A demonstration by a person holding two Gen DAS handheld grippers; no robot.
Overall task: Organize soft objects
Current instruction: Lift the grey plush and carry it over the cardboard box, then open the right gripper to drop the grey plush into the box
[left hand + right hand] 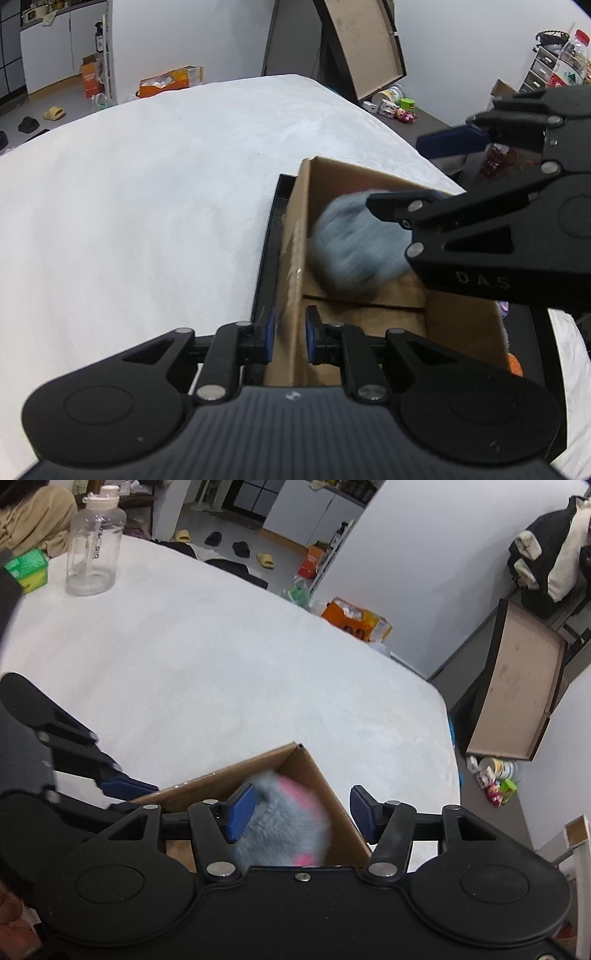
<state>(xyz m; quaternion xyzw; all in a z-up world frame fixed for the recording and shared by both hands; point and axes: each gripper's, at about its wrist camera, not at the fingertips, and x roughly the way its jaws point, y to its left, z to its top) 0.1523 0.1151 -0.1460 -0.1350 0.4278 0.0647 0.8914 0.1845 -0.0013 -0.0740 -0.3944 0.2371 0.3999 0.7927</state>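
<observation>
Left wrist view: my left fingers [289, 339] are pinching the near wall of the cardboard box [295, 258]. One blue pad is on the outside of the wall and the other is on the inside. The box sits on a black tray [266, 258], and the tray sits on the white bench [147, 203]. Inside the box is a fluffy blue-gray soft toy [351, 251]. It looks blurry. It is near the far end of the box, above the brown flaps on the bottom. My right fingers [436, 173] come in from the right, over the box. They are spread wide apart, and the lower one is just by the top of the toy. I cannot tell if it touches the toy.

In the right wrist view, my right fingers [301, 814] are open wide above the box [314, 775]. The soft toy [284, 819] is down between them, inside the box. I can see pink bits on its fur. It is blurry here too. My left fingers [125, 788] are at the left side, on the box wall. Far away on the bench [221, 664] stands a clear water bottle [94, 542], and next to it is a green packet [27, 568].
</observation>
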